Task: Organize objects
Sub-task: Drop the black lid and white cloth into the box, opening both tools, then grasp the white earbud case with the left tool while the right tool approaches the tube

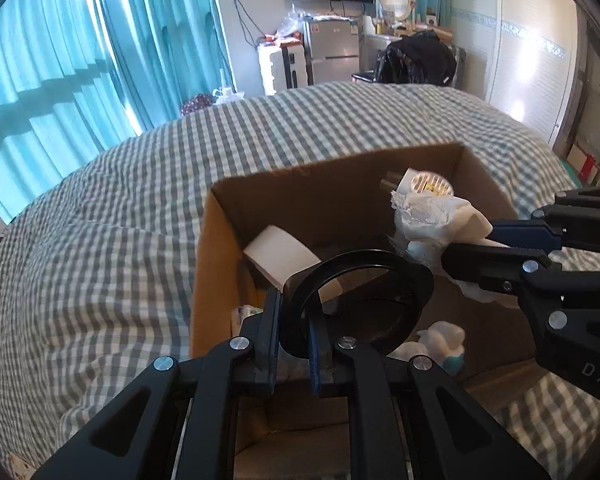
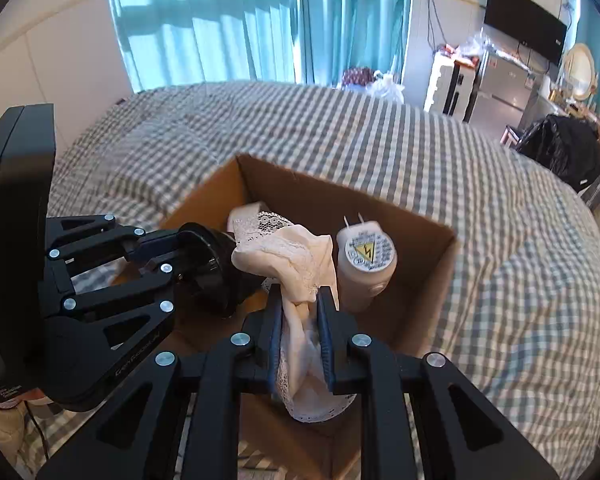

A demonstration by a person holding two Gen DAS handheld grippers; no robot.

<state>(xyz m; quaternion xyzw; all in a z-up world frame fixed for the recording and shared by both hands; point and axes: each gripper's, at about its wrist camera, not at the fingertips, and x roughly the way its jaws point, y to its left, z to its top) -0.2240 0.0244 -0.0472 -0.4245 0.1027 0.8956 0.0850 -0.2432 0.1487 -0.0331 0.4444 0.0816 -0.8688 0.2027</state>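
Note:
An open cardboard box (image 1: pixel 220 248) (image 2: pixel 428 300) stands on a checked bed. My left gripper (image 1: pixel 294 312) is shut on the rim of a black ring-shaped piece (image 1: pixel 364 296) and holds it over the box; it also shows in the right wrist view (image 2: pixel 210 268). My right gripper (image 2: pixel 300 304) is shut on a cream lace cloth (image 2: pixel 284 252) above the box; in the left wrist view the right gripper (image 1: pixel 472 240) comes in from the right with the cloth (image 1: pixel 432 216). A white plug-in device (image 2: pixel 364 264) (image 1: pixel 424 184) stands in the box's far corner.
Inside the box lie a white block (image 1: pixel 280 256) and a small white and teal item (image 1: pixel 444 340). The checked bedding (image 1: pixel 120 208) surrounds the box. Teal curtains (image 2: pixel 228 20), a fridge (image 1: pixel 332 52) and a black bag (image 1: pixel 416 60) stand beyond the bed.

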